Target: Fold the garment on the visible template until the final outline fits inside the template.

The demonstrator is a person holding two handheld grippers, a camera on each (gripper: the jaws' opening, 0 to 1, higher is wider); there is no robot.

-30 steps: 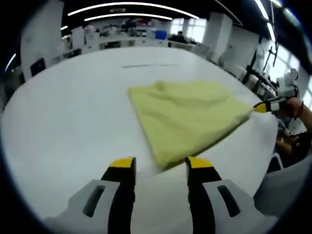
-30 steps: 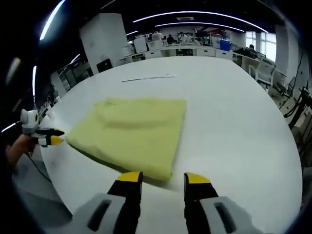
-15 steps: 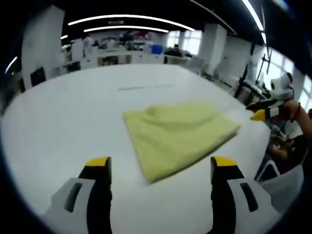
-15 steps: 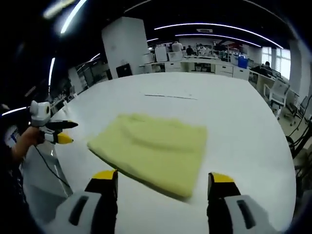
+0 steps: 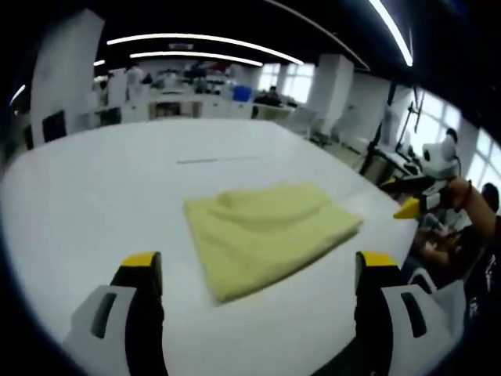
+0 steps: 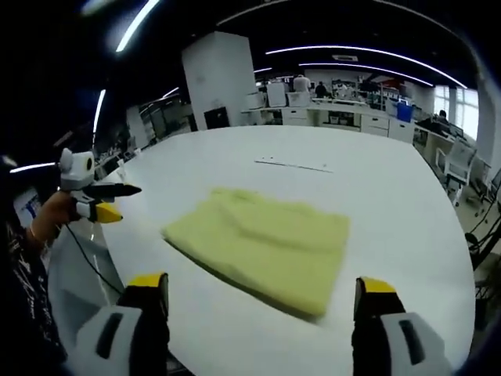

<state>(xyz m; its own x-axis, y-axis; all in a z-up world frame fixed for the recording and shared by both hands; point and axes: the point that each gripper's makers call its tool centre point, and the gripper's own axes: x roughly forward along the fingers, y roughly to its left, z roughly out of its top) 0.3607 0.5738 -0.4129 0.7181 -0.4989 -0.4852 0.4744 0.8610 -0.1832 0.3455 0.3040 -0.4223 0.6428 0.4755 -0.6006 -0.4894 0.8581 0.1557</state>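
Left gripper view: the left hand-held gripper [image 5: 258, 270] has its 2 yellow-tipped jaws spread wide, holding nothing, raised above the near edge of the white counter [image 5: 94, 180]. The yellow garment [image 5: 266, 235] lies folded into a compact, roughly rectangular packet near the middle of the counter, well apart from the jaws. A raised ridge of cloth runs across its far part. The right hand-held gripper [image 5: 407, 207] enters from the right, held by a hand [image 5: 462, 200] off the counter edge, near the garment's right corner but not touching it. A thin dark line [image 5: 215, 159] marks the counter beyond the garment – whether it belongs to the template cannot be told.

Right gripper view: the right hand-held gripper [image 6: 262, 286] is likewise fully spread and empty, clear of the cloth. The garment [image 6: 262, 247] lies flat in front of it, its near edge just ahead of the jaws. The left hand-held gripper [image 6: 106, 211] hangs at the left, apart from the garment.

Assessment: the fold appears complete or nearly so. No template outline is distinguishable around the garment, so fit cannot be confirmed. Risks from here:
- Stopping while an edge overhangs the template.
- The top layer springing open at the raised ridge – loose cloth relaxes once unpinned.
- A re-approaching jaw snagging 1 layer and dragging the packet out of position.
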